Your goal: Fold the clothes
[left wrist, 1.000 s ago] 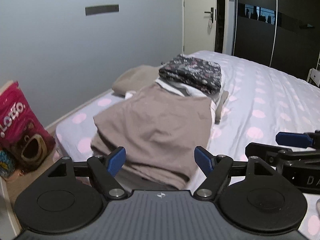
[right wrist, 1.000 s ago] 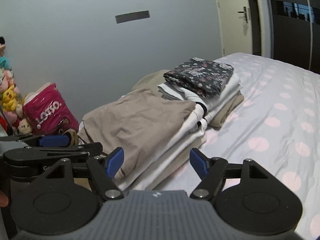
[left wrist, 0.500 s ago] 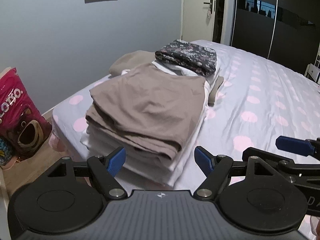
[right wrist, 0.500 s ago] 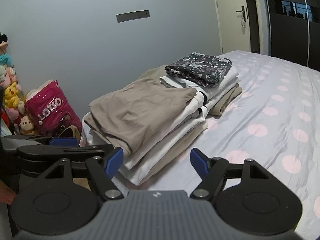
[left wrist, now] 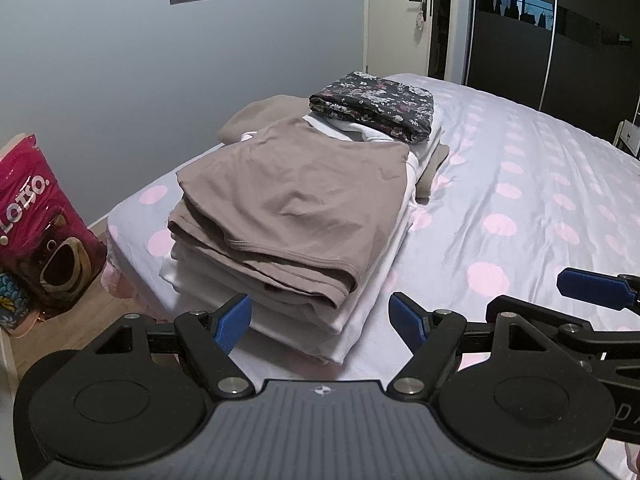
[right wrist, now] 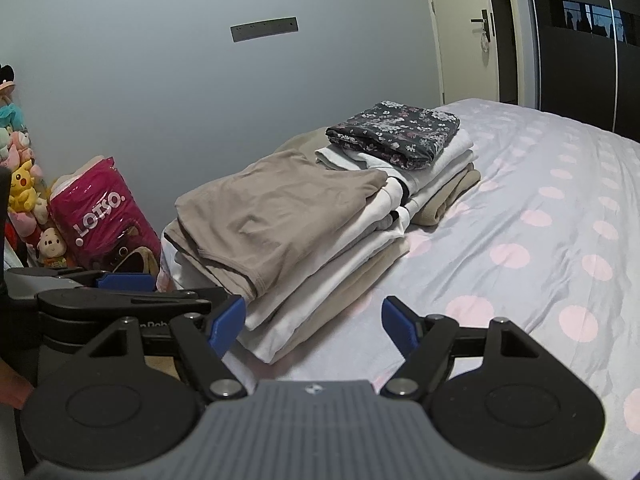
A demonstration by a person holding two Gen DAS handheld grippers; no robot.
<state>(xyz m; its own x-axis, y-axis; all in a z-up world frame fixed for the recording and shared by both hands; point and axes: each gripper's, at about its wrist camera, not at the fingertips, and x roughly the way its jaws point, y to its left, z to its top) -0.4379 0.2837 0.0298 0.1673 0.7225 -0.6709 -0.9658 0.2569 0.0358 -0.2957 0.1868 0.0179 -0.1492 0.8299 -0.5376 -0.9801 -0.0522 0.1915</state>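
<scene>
My left gripper (left wrist: 320, 322) has its blue fingers spread wide, and nothing is between them. My right gripper (right wrist: 313, 320) is wide too, and it holds nothing. Both hang just above the near edge of the bed with the pale sheet with pink dots (left wrist: 520, 200). The folded brown shirt (left wrist: 292, 200) lies on top of a near pile of folded white and beige clothes (left wrist: 304, 320), right in front of my left fingers, not touching them. Just behind it, farther away, sits another pile of white and tan folded clothes (right wrist: 440, 176), and a folded dark cloth with small flowers (left wrist: 376, 106) rests on the very top of that one. The two piles touch each other. On the floor to the left of the bed stands a shiny pink bag with a bear face and white letters (left wrist: 36, 232). In the right view, soft toys (right wrist: 20, 188) sit far to the left beside that bag. A white door with a handle (left wrist: 400, 20) is far away, past the bed.
</scene>
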